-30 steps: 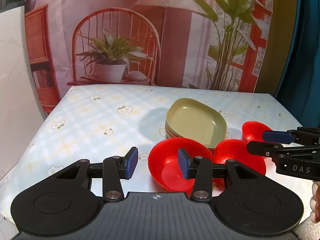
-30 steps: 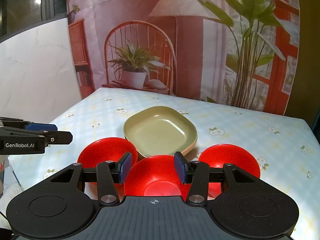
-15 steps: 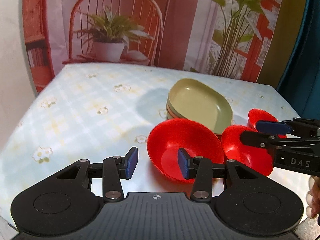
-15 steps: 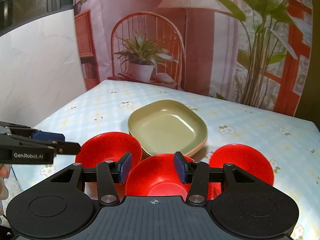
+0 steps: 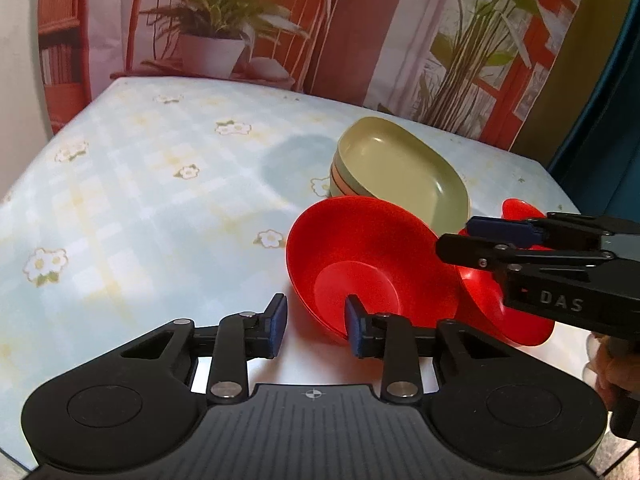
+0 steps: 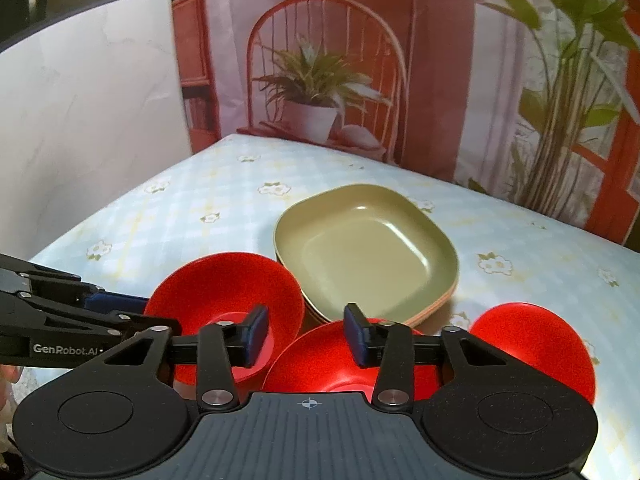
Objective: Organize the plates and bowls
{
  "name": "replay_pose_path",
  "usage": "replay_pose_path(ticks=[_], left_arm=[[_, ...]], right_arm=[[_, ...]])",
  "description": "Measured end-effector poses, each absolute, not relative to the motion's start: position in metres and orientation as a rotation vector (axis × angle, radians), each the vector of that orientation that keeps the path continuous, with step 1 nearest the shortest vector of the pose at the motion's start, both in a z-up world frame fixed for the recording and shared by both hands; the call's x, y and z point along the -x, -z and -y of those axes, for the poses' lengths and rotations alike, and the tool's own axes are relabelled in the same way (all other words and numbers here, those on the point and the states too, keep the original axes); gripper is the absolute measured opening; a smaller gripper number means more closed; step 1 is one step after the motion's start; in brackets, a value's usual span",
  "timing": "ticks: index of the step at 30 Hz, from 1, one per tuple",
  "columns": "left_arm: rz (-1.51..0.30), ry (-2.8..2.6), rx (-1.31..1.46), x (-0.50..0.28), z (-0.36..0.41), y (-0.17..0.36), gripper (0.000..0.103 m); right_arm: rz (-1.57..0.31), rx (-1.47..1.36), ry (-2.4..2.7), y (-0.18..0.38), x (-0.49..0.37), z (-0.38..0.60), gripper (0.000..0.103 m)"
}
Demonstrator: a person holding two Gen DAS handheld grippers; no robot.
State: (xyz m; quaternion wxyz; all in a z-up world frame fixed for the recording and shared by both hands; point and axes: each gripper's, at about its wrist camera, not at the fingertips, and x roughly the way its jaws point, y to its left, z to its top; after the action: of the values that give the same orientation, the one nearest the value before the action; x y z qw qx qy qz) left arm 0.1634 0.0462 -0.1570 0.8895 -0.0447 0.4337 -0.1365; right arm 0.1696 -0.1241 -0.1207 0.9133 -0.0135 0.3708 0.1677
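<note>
Three red bowls stand in a row before a stack of olive-green plates (image 5: 400, 172) (image 6: 360, 248). My left gripper (image 5: 316, 328) is at the near rim of the left bowl (image 5: 360, 256) (image 6: 224, 284). One finger is inside the bowl, the other outside, and the jaws are closing with a gap still showing. My right gripper (image 6: 306, 334) (image 5: 456, 236) hovers at the far-left rim of the middle bowl (image 6: 320, 364) (image 5: 488, 304), jaws closing, pads not visibly pressing. The right bowl (image 6: 532, 344) (image 5: 520, 208) stands alone. My left gripper (image 6: 136, 312) shows at the left edge of the right wrist view.
The table carries a pale blue checked cloth with flowers (image 5: 140, 200), bare to the left and behind the plates. A printed backdrop of a chair and plants (image 6: 320, 80) closes the far edge. A white wall panel (image 6: 80, 120) stands at left. A hand (image 5: 608, 364) holds the right gripper.
Both grippers have come down and closer to the bowls, and both pairs of jaws have narrowed. The left gripper's right finger now sits inside the left bowl.
</note>
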Motion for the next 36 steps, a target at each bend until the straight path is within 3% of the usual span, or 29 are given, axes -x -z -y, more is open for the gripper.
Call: replay_pose_path(ticks=[7, 14, 36], left_arm=[[-0.929, 0.270, 0.130, -0.164, -0.054, 0.167, 0.026], [-0.929, 0.285, 0.149, -0.165, -0.053, 0.170, 0.021], [-0.834, 0.283, 0.105, -0.156, -0.049, 0.145, 0.021]], right_arm=[[-0.787, 0.029, -0.367, 0.130, -0.180, 0.116, 0.029], [-0.786, 0.032, -0.402, 0.131, -0.180, 0.111, 0.010], [-0.754, -0.026, -0.392, 0.124, -0.169, 0.112, 0.010]])
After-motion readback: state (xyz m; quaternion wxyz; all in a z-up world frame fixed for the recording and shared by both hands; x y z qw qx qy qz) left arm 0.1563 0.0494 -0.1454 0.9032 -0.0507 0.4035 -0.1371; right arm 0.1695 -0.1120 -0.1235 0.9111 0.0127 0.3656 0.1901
